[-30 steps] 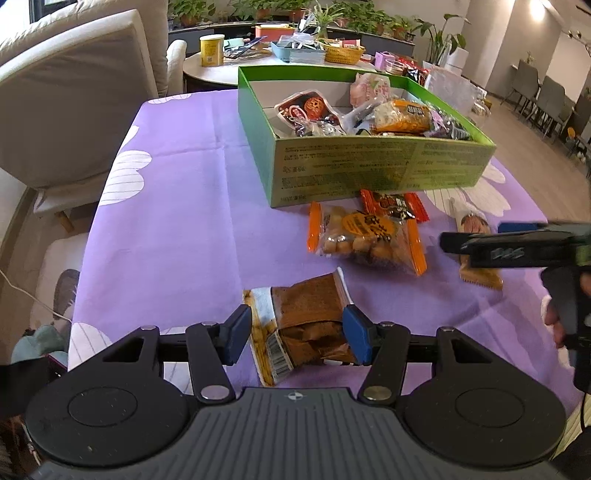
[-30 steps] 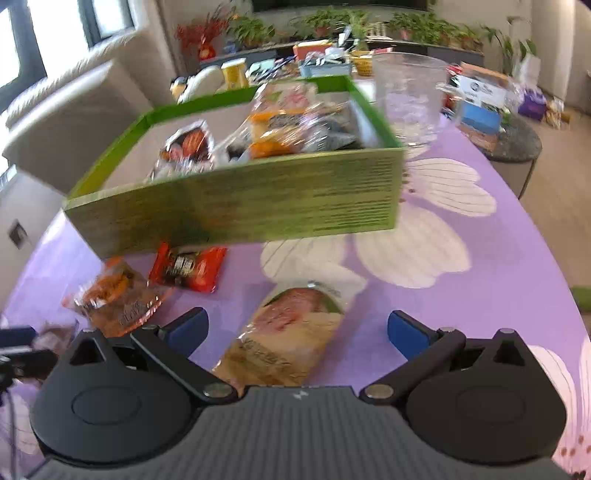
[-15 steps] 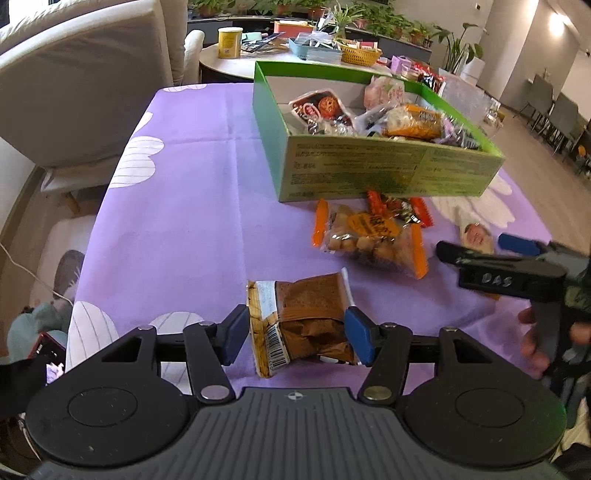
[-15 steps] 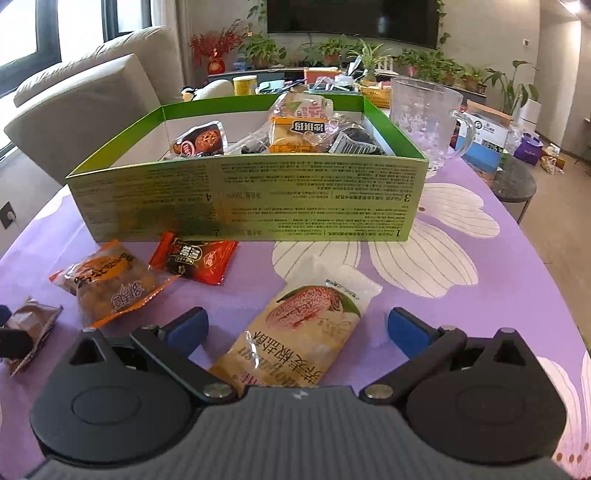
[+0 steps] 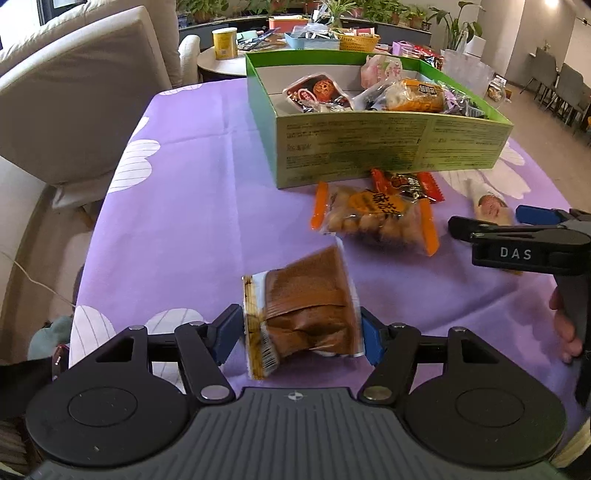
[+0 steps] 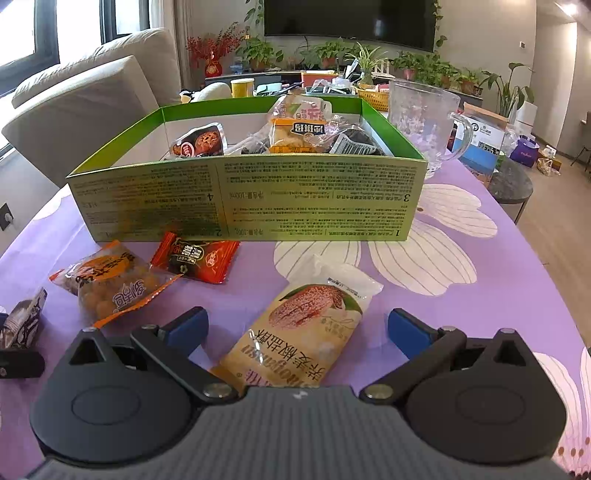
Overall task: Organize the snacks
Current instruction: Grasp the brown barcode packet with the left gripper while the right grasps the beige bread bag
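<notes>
My left tool (image 5: pixel 301 330) is opening, the brown cake packet (image 5: pixel 304 310) between its pads; my right tool (image 6: pixel 297 330) stands released over the cream cracker packet (image 6: pixel 295 325) on the purple worktop (image 6: pixel 461 306), near the green box (image 6: pixel 243 195).

Counter (image 6: pixel 509 266) under a purple cloth with white flower print. Clear glass mug (image 6: pixel 424 122) stands on it at 1 o'clock, handle to the right. Beige sofa (image 6: pixel 92 107) at 10 o'clock. Yellow cup (image 6: pixel 242 87) and woven basket (image 6: pixel 373 96) on a far table at 12; potted plants (image 6: pixel 424 68) and dark TV screen (image 6: pixel 349 18) behind.
</notes>
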A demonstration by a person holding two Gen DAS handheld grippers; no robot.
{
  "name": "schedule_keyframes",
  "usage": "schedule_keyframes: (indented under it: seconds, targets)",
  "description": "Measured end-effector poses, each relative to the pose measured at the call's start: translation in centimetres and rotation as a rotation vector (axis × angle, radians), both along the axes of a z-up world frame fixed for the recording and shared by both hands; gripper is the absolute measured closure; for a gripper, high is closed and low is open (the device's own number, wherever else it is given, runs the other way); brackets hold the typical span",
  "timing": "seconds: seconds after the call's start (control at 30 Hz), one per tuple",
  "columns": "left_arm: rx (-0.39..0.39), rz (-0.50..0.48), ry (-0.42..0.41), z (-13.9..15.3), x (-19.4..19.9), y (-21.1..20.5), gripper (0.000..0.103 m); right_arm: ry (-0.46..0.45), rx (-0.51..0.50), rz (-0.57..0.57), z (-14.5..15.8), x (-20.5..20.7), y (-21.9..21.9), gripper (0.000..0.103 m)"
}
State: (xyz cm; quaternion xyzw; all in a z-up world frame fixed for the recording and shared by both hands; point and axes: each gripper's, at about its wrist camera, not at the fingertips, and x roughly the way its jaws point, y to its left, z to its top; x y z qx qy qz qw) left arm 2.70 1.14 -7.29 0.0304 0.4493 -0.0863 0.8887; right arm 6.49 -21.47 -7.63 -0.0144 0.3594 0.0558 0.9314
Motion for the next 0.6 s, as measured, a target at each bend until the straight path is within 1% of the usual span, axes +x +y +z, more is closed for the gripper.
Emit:
schedule_keyframes:
  seconds: [0.03,0.07,0.1,0.13,0.17,0.2,0.27,0.33,0.4,0.6]
  targets:
    - [-0.008,-0.006,-0.003,0.0,0.0,0.1,0.042,0.001,-0.001,0.000,0.0,0.0,0.0,0.040]
    - [-0.015,-0.007,-0.008,0.0,0.0,0.3,0.044,0.001,-0.003,0.003,0.0,0.1,0.1,0.040]
    - [-0.040,0.002,-0.010,0.1,0.1,0.8,0.047,0.003,-0.005,0.005,0.1,0.1,0.1,0.040]
    - [-0.074,0.012,-0.009,0.2,0.1,1.2,0.049,0.006,-0.003,0.010,0.2,0.2,0.1,0.040]
    - [-0.119,0.023,-0.010,0.4,0.1,1.8,0.056,0.005,0.002,0.017,0.3,0.1,0.1,0.040]
    - [-0.143,0.028,-0.021,0.6,0.1,2.1,0.064,-0.006,-0.002,0.029,0.5,-0.1,0.3,0.040]
    - [-0.155,0.031,-0.049,1.2,0.0,2.3,0.064,-0.020,-0.015,0.046,0.9,-0.4,0.6,0.041]
    - [-0.168,0.031,-0.076,1.7,-0.1,2.4,0.065,-0.013,-0.015,0.054,1.1,-0.3,0.8,0.044]
    - [-0.187,0.024,-0.089,2.1,-0.2,2.5,0.065,-0.020,-0.009,0.059,1.3,-0.5,0.7,0.045]
    - [-0.217,0.003,-0.144,3.4,-0.4,2.5,0.065,-0.070,-0.005,0.082,2.6,-1.3,0.3,0.047]
